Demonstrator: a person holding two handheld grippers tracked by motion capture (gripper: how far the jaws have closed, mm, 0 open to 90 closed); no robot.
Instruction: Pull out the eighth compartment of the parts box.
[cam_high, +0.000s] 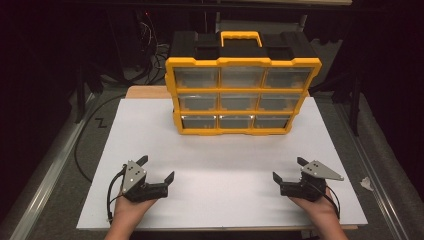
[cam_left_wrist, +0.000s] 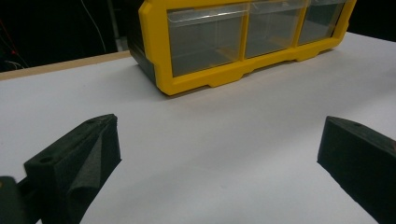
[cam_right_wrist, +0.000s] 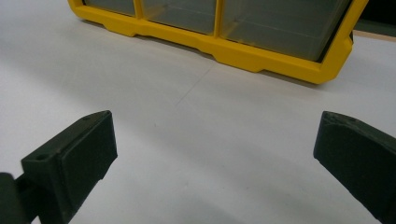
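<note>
I can't make out any writing, label, brand or number here. The yellow organizer (cam_high: 242, 95) bears no readable print.

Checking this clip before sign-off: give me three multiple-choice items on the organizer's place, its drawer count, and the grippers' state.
1. Where does the drawer organizer stand?
A. far side of the white board
B. near edge
C. on the floor

2. How many clear drawers show in its front?
A. four
B. six
C. nine

3. How do the left gripper and right gripper stand?
A. both open, empty
B. both shut
C. one holds a drawer

Key: 1 A, it stands beyond both grippers; 2 C, three rows of three; 3 A, the jaws stand apart over bare board.
</note>
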